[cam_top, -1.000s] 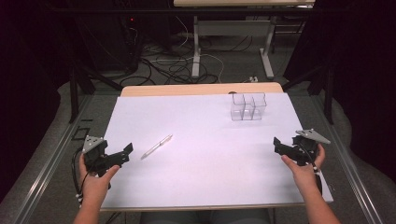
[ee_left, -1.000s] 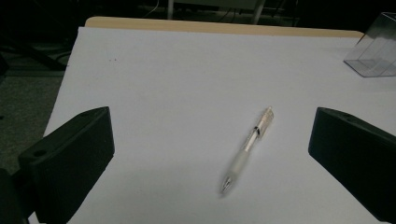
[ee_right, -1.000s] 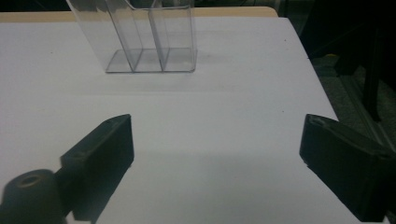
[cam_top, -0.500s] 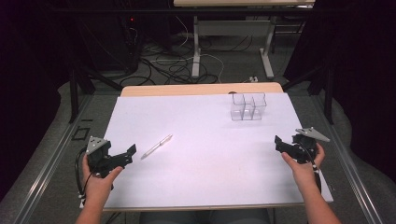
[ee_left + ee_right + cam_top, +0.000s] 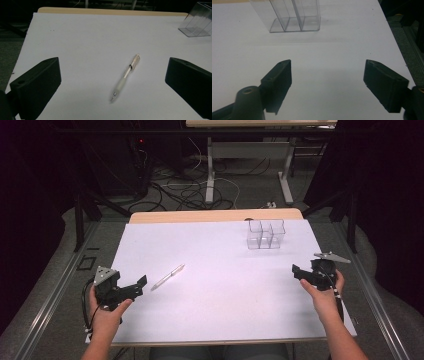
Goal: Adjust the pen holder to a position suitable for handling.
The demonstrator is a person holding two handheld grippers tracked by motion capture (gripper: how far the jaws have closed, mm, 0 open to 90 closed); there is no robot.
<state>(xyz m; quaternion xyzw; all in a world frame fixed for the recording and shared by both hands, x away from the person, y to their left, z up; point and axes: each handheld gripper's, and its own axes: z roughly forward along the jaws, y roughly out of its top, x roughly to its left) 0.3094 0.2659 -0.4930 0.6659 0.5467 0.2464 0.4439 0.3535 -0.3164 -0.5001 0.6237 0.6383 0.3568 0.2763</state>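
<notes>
Pen (image 5: pixel 168 277), clear-barrelled with a pale grip, lying flat on the white table sheet (image 5: pixel 220 300) in the near-left part of the scene, its tip toward the near left and its tail toward the far right. Left gripper (image 5: pixel 140 285), held in the person's left hand (image 5: pixel 106 312) at the near-left edge of the sheet, points toward the pen; its jaws stand wide apart and nothing is between them. In the left gripper view the pen (image 5: pixel 125 76) lies ahead on the sheet, between the lines of the two jaws but clear of both. Right gripper (image 5: pixel 296 271), held in the right hand (image 5: pixel 324 295) at the right side of the sheet, well apart from the pen, has its jaws apart with bare sheet between them; they have just been closing somewhat. Clear plastic organiser (image 5: pixel 265 234), divided into upright compartments, stands at the far right of the sheet; in the right gripper view the organiser (image 5: pixel 294 17) is ahead of the jaws, not touched. Wooden table edge (image 5: pixel 215 216) shows beyond the sheet's far border.
</notes>
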